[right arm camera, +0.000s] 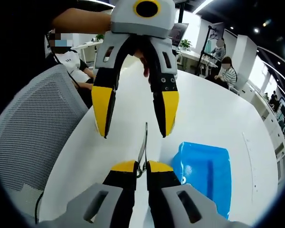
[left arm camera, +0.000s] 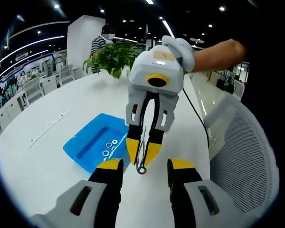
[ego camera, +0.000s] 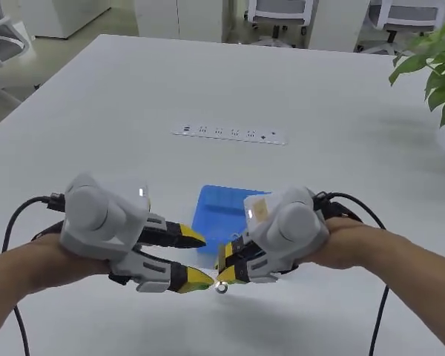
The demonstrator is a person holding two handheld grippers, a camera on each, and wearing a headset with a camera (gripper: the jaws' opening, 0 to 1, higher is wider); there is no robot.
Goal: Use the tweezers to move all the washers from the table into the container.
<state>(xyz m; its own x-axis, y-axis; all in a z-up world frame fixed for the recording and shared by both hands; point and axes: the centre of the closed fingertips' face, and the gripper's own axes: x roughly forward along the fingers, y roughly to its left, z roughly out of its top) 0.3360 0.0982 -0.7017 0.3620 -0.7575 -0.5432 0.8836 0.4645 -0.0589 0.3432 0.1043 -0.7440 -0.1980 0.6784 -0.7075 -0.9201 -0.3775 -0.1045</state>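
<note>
In the head view the left hand-held gripper (ego camera: 202, 258) and the right hand-held gripper (ego camera: 222, 268) meet tip to tip low over the white desk (ego camera: 297, 89). Their bodies hide the near edge of the blue container (ego camera: 221, 211), which sits just behind and between them, and its inside cannot be made out. The tweezers are too thin to pick out here. One washer (ego camera: 221, 288) shows as a small bright ring on the desk right below the yellow tips. A power strip (ego camera: 230, 133) lies farther back and a plant (ego camera: 437, 67) is cut off at the right edge.

In the left gripper view its own jaws stand apart, released, with nothing between them. Facing them, the right hand-held gripper pinches the tweezers (left arm camera: 143, 145), whose points reach down to the washer and touch it. Whether the ring is nipped or just lying on the desk cannot be told. To the left, the container holds several more washers (left arm camera: 109, 146) near its closer end.

In the right gripper view its own jaws are clenched on the tweezers, which run forward toward the left hand-held gripper's spread yellow tips. The tweezers' far end is hard to follow and the washer is lost there. The container lies near, to the right, its lower corner cut off.
</note>
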